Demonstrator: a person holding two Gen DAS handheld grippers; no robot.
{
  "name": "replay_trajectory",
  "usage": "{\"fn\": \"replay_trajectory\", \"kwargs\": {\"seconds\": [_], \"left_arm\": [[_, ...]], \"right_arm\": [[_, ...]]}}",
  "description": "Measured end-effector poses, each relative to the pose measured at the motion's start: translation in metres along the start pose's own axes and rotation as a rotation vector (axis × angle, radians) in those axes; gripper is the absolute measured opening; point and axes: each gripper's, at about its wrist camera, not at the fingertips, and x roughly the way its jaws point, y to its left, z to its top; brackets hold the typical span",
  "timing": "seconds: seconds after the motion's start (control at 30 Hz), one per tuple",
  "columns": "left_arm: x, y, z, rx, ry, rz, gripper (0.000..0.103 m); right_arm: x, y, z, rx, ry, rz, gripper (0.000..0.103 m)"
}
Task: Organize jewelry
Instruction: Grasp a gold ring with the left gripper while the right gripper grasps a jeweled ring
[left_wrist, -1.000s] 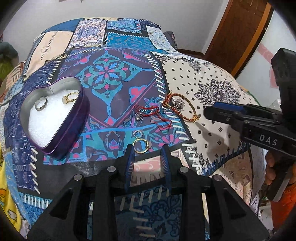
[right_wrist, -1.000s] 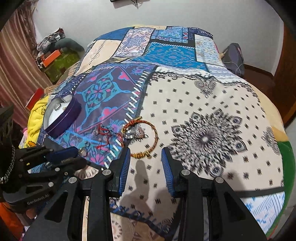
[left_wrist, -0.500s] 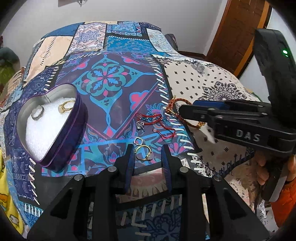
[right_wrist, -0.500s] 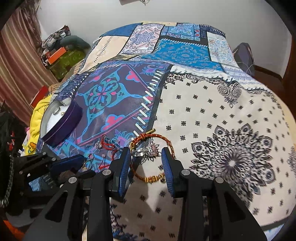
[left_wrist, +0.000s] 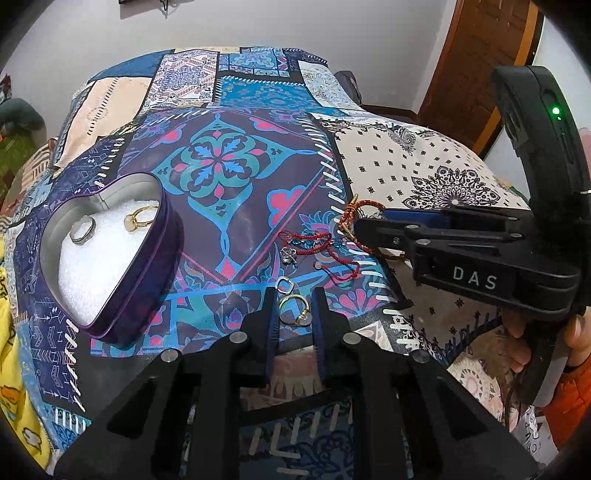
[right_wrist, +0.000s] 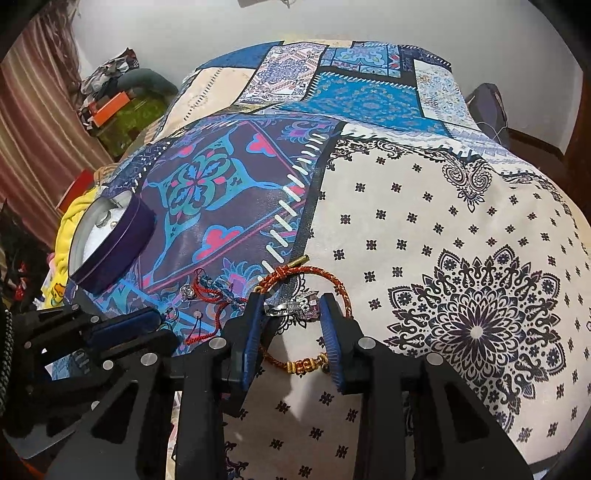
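Nearest me, my left claw (left_wrist: 293, 314) is closing around a thin gold ring (left_wrist: 294, 315) with a pale stone, lying flat on the soft patchwork bedspread (left_wrist: 236, 162); the pads don't look to be pressing it yet. Risk as I judge it: the hard, slick band squirts out sideways, or the pads pinch cloth and drag it. My right claw (right_wrist: 291, 314) is closing too, fairly narrow, around a silver ornate ring (right_wrist: 291, 306) inside a braided orange bangle (right_wrist: 306, 275); it may snag the braid. Between them a red cord bracelet (left_wrist: 321, 243) and a small silver ring (left_wrist: 283, 285). Farther left, the heart-shaped tin (left_wrist: 110, 258), purple-walled, white foam inside, holds two rings.
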Motion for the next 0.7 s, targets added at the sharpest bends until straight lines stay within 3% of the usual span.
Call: {"fn": "replay_trajectory", "kwargs": {"seconds": [0.1,0.43,0.7], "left_arm": [[-0.004,0.003,-0.002,-0.013,0.001,-0.018,0.007],[-0.03,0.012,-0.012,-0.026,-0.023,-0.013,0.007],[-0.066,0.019,-0.009,-0.059,-0.102,-0.006,0.007]], "right_arm": [[-0.006,0.002,-0.001,0.001,-0.007,-0.003,0.028],[-0.036,0.01,0.0,-0.018,-0.071,-0.022,0.028],[-0.058,0.024,0.011,-0.049,-0.131,-0.007,0.028]]}}
